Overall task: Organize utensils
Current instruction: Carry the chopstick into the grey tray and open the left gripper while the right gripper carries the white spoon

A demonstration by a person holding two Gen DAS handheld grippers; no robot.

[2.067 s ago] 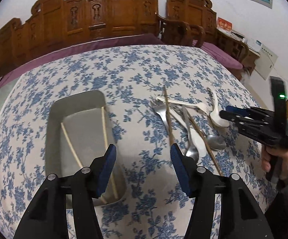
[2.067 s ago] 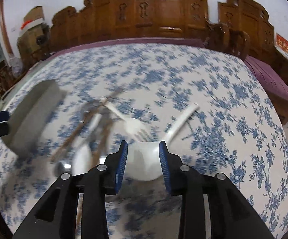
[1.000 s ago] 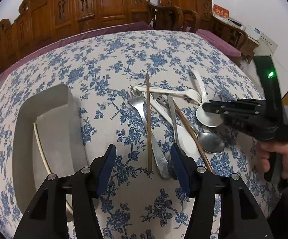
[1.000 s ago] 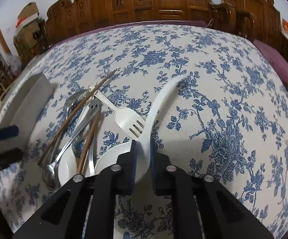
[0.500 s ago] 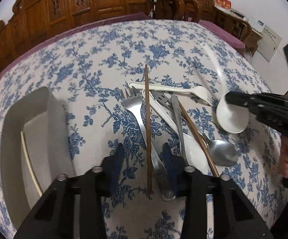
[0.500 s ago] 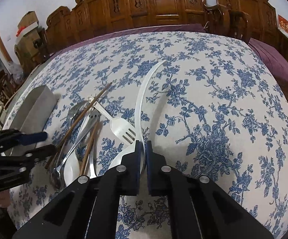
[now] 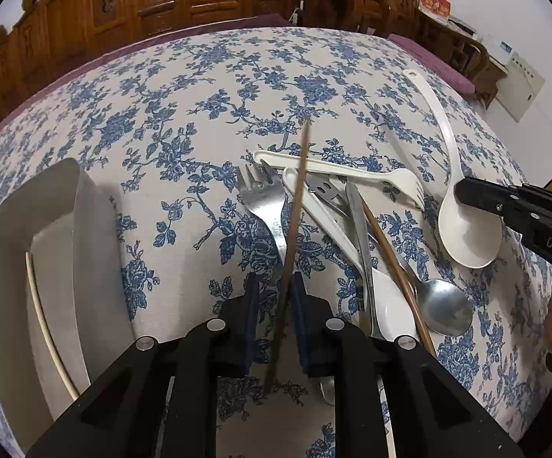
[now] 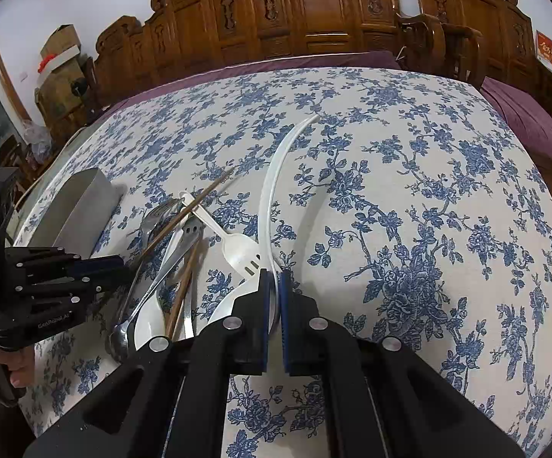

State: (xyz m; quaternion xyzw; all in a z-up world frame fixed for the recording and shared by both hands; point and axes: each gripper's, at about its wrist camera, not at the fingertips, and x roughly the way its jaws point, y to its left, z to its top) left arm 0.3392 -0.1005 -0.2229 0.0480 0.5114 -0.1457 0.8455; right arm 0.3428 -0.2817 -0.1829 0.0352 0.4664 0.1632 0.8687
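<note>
My left gripper (image 7: 274,286) is nearly shut around a dark brown chopstick (image 7: 296,206) that lies over a steel fork (image 7: 266,206) in a pile of utensils. My right gripper (image 8: 274,278) is shut on the bowl rim of a long white plastic ladle (image 8: 272,175); it also shows in the left wrist view (image 7: 462,225), lifted off the cloth. The pile holds a white plastic fork (image 7: 344,171), a steel spoon (image 7: 443,309), a second brown chopstick (image 7: 394,263) and a white spoon (image 7: 386,305).
A grey rectangular tray (image 7: 16,236) stands at the left with a pale chopstick (image 7: 43,320) inside; it also shows in the right wrist view (image 8: 73,210). The table carries a blue floral cloth (image 8: 409,198). Carved wooden chairs (image 8: 314,15) line the far edge.
My left gripper moved right from the tray to the pile and closed around the brown chopstick. My right gripper closed on the white ladle and raised it.
</note>
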